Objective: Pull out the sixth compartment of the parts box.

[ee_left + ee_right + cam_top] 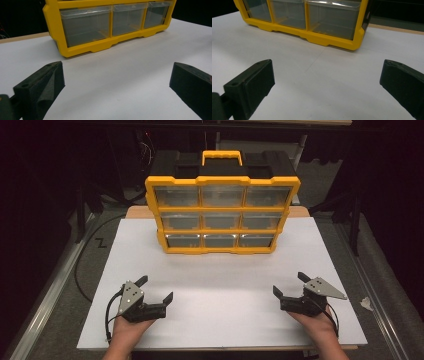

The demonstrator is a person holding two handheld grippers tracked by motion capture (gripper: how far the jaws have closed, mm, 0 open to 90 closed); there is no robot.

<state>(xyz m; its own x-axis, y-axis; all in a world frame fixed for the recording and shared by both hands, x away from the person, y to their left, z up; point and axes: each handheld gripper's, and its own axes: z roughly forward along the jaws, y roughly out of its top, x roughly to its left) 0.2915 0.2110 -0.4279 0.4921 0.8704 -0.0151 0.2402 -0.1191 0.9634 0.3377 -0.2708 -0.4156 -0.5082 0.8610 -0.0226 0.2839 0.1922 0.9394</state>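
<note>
Dark room, white table under the overhead camera. Near edge: left claw in the person's left hand, jaws spread wide, nothing between them. Right claw in the right hand, same: wide open, empty. Both sit low over the table, well apart, aimed forward. Bare white surface in between. Far side: yellow drawer organizer standing upright, three rows of three clear drawers, black top with yellow handle. Bottom-row drawers look empty in both gripper views.
</note>
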